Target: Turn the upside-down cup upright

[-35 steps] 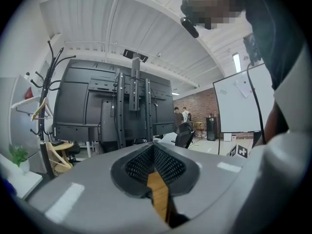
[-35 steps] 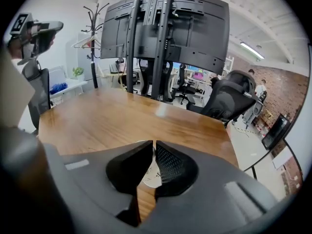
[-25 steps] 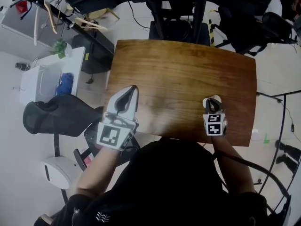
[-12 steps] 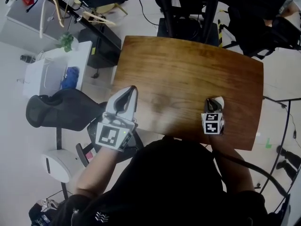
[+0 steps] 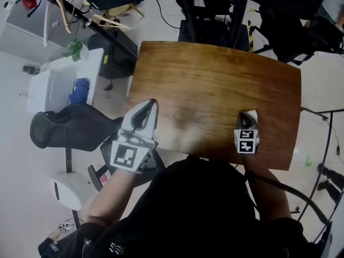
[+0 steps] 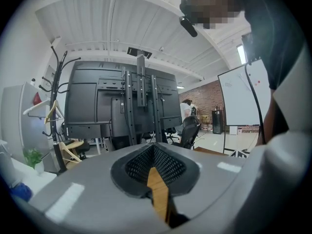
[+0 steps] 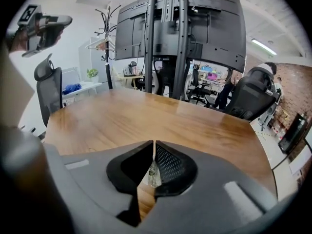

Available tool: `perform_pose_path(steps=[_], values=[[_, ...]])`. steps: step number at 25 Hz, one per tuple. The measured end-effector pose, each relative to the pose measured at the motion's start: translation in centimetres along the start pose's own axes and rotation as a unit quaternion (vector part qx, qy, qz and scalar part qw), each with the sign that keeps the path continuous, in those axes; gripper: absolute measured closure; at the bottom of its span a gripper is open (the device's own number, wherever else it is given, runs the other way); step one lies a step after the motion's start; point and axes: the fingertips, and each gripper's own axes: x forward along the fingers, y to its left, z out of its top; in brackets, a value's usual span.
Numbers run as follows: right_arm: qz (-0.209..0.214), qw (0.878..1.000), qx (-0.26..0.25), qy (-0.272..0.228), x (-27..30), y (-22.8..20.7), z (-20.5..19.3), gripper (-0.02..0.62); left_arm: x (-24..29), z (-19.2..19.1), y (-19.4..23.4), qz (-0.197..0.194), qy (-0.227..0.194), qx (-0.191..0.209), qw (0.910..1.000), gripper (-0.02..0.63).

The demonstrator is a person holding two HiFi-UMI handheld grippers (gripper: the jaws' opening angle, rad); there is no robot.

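Right gripper [image 7: 153, 149]: jaws closing to a narrow slit on a thin clear sliver, probably the wall of the cup [image 5: 251, 113], which sits at about 4 o'clock on the table [image 5: 215, 79], mostly hidden under the jaws. Left gripper [image 6: 154, 150]: jaws together and empty, held off the table edge at about 8 o'clock. Progress: grip being taken, lift and turn upright not yet done; versus a second ago, less white cup shows round the right tips, and the left gripper is unchanged.
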Motion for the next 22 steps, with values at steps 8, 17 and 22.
perform_pose_path(steps=[8, 17, 22], values=[[-0.027, 0.997, 0.061, -0.023, -3.0, -6.0, -1.4, 0.495, 1.8, -0.2, -1.4, -0.024, -0.009, -0.001, 0.9997, 0.606], [0.077, 0.988, 0.133, 0.007, -0.9, -7.1, -1.5, 0.442, 2.5, 0.6, -1.8, -0.019, -0.011, 0.002, 0.9998, 0.606], [0.079, 0.991, 0.112, 0.001, -1.3, -6.5, -0.9, 0.505, 2.2, 0.9, -2.0, -0.017, -0.023, -0.005, 0.9996, 0.606]])
